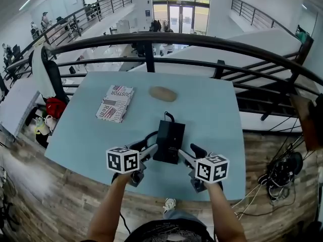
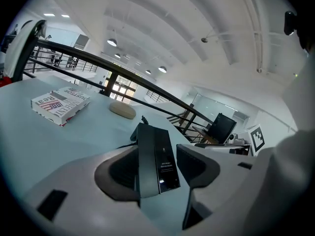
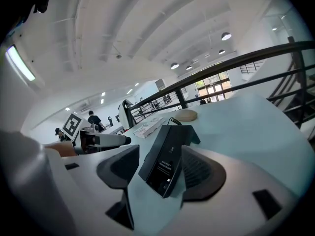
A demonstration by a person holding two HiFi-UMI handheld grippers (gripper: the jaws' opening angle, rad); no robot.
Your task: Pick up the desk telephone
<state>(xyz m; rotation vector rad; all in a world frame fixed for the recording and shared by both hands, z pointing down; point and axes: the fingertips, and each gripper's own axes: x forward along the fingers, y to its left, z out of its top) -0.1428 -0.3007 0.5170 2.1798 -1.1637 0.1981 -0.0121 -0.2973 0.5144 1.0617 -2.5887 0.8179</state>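
The left gripper (image 2: 156, 166) has its jaws wide apart and grips nothing. The right gripper (image 3: 156, 168) is the same. The black desk telephone (image 1: 169, 140) lies flat on the blue table (image 1: 86, 135), its near end between each pair of jaws, one gripper at either side.

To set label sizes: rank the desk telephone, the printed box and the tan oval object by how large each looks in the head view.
Largest, about alike: desk telephone and printed box. The telephone lies nearer the camera, so these two stay unranked.
Smallest: tan oval object, clearly smaller than either.
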